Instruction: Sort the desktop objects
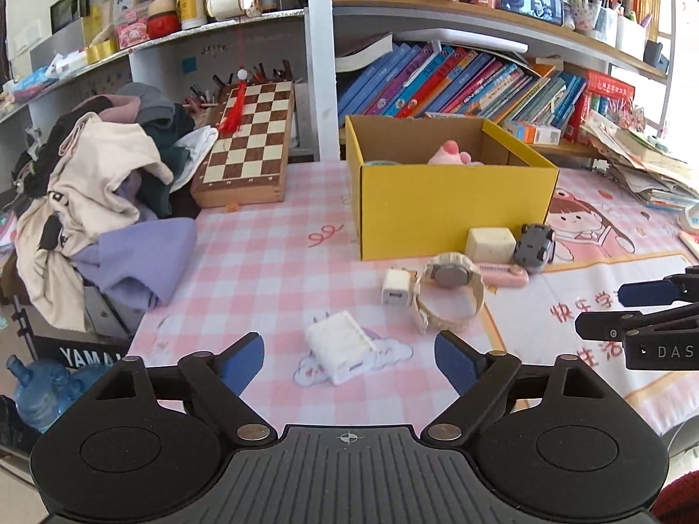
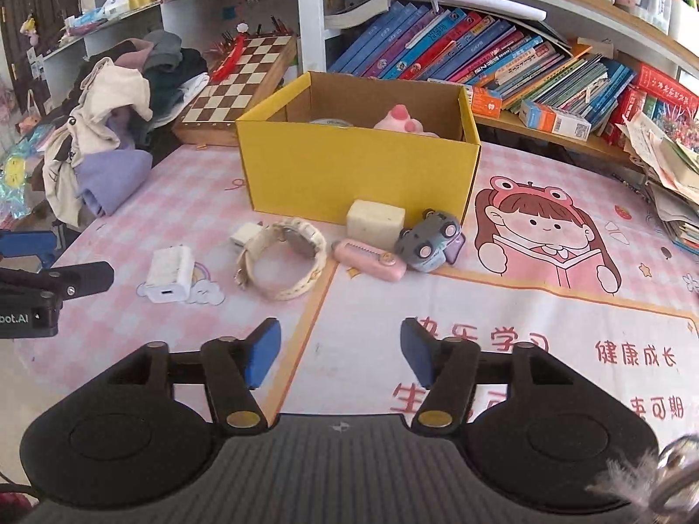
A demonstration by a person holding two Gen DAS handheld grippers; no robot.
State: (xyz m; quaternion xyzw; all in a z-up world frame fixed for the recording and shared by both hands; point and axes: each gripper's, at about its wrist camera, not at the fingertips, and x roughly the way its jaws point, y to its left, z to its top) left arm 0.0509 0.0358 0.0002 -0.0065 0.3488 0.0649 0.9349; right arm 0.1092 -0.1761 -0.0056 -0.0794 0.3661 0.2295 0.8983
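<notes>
A yellow cardboard box (image 1: 454,205) (image 2: 354,174) stands open on the pink tablecloth, with a pink plush toy (image 1: 450,155) (image 2: 399,122) inside. In front of it lie a cream block (image 1: 489,244) (image 2: 375,220), a grey toy car (image 1: 534,246) (image 2: 430,240), a pink utility knife (image 1: 502,274) (image 2: 369,260), a cream wristwatch (image 1: 448,294) (image 2: 284,262), a small white plug (image 1: 395,286) (image 2: 244,236) and a larger white charger (image 1: 340,345) (image 2: 170,273). My left gripper (image 1: 349,360) is open just short of the larger charger. My right gripper (image 2: 338,349) is open over bare cloth, below the knife.
A heap of clothes (image 1: 100,201) (image 2: 113,131) and a chessboard (image 1: 249,144) (image 2: 238,83) sit at the left back. Rows of books (image 1: 458,83) (image 2: 480,52) fill the shelf behind the box. Loose papers (image 1: 646,161) (image 2: 673,174) pile up on the right.
</notes>
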